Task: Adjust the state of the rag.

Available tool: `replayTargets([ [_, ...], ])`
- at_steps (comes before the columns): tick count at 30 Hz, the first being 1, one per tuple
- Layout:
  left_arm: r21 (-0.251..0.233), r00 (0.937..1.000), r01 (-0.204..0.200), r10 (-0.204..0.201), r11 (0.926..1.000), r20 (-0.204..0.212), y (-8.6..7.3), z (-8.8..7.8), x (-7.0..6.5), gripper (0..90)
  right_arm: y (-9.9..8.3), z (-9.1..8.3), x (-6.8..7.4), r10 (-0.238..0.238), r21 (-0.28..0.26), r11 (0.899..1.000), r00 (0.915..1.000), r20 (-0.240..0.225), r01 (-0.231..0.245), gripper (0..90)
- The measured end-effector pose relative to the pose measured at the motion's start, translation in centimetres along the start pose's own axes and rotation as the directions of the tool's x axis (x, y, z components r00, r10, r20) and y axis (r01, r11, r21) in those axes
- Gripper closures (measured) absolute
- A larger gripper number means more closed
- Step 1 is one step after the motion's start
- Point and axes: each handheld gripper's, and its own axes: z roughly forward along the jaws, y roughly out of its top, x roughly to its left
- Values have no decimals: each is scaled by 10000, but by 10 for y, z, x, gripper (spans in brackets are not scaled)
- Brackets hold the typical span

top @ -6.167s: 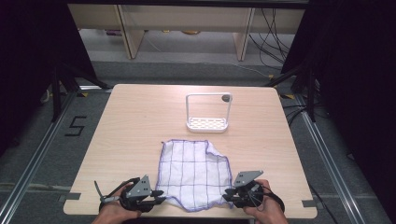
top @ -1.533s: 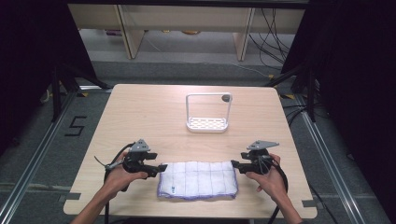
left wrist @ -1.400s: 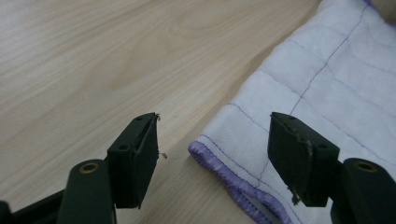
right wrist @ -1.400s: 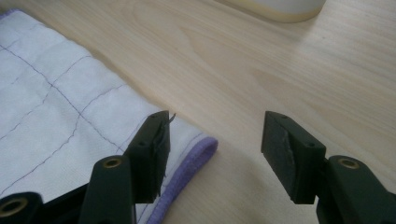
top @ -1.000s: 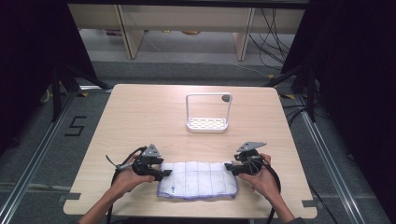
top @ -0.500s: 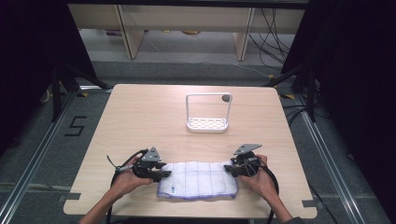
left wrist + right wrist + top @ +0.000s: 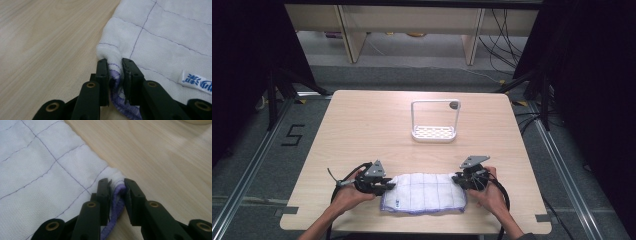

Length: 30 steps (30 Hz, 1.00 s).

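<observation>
A: What am I counting on the bench (image 7: 362, 120) right now?

B: I'm seeing one folded white cloth (image 7: 424, 192) with purple grid stitching, lying near the front edge, and one white rack (image 7: 434, 121) standing well apart toward the far side. That's two things in all (plus my two claws).

A: And the claws?

B: The left claw (image 7: 115, 65) has just been closing, and it's pinching the cloth's purple-hemmed edge at its left end; the fabric is bunching between the jaws. The right claw (image 7: 116, 185) has just been closing too, and it's gripping the hem at the cloth's right end in the same way.

A: Anything else on the cloth?

B: I'm spotting one small label (image 7: 197, 82) with blue characters, sewn near the left claw's corner.
</observation>
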Motion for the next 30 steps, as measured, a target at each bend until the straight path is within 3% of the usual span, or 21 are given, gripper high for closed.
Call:
replayTargets([
  [3,-50,9999,112,-112,9999,-22,0,0,-2,777,0,0,0,-2,-66,10000,10000,-56,2,783],
  [9,-8,9995,-227,226,9997,-234,-1,-1,-6,796,2,-1,0,80,-8,10000,10000,-51,-80,804],
  [11,-71,9993,-161,158,9998,-340,-2,-1,-6,796,3,0,-1,124,-30,9999,9999,-54,-125,807],
  [18,-90,9993,-161,158,9998,-345,-3,-3,-15,800,9,5,-5,161,-244,9996,9998,65,-160,814],
  [19,-25,9992,-208,207,9998,-352,-4,-4,-16,800,10,5,-6,244,-296,9993,9996,-136,-248,814],
  [22,-3,9988,-349,348,9994,-342,-5,-6,-21,800,15,8,-9,88,-304,9995,10000,-26,-89,814],
  [23,-59,9993,-129,126,9999,-357,-5,-6,-23,800,18,8,-10,54,-244,9997,10000,-84,-56,814],
  [26,-74,9991,-274,272,9996,-311,-6,-8,-26,800,25,10,-13,112,-460,9989,9999,-73,-115,815],
  [30,-80,9995,-139,137,9999,-276,-7,-8,-33,799,31,15,-15,148,-477,9988,9998,111,-142,815],
])
